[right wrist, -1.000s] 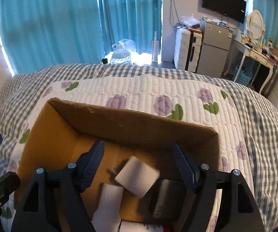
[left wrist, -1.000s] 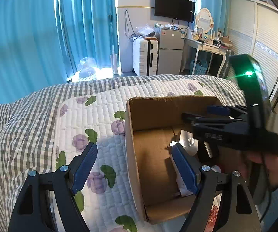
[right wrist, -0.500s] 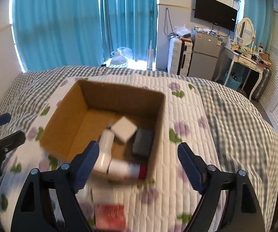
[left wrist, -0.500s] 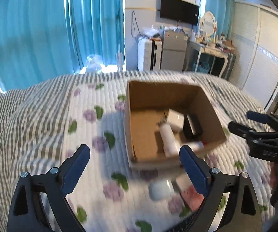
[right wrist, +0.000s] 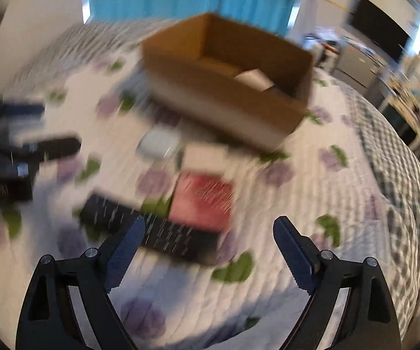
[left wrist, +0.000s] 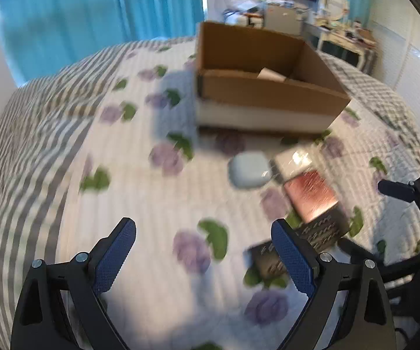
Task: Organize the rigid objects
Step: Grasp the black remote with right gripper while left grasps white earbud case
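On the floral quilted bed (left wrist: 157, 204), my left gripper (left wrist: 204, 250) and right gripper (right wrist: 208, 250) both hover with fingers spread wide and empty. Ahead of them sits an open cardboard box (left wrist: 268, 87) with a white box (right wrist: 253, 78) inside. Just in front of it lie a pale blue case (left wrist: 249, 169), a white packet (right wrist: 205, 154), a red box (right wrist: 202, 197) and a black box (right wrist: 151, 227), all blurred.

Both wrist views look down across the floral quilted bed (left wrist: 157, 192), sharing the brown cardboard box (left wrist: 268, 93) (right wrist: 224, 87) beyond.
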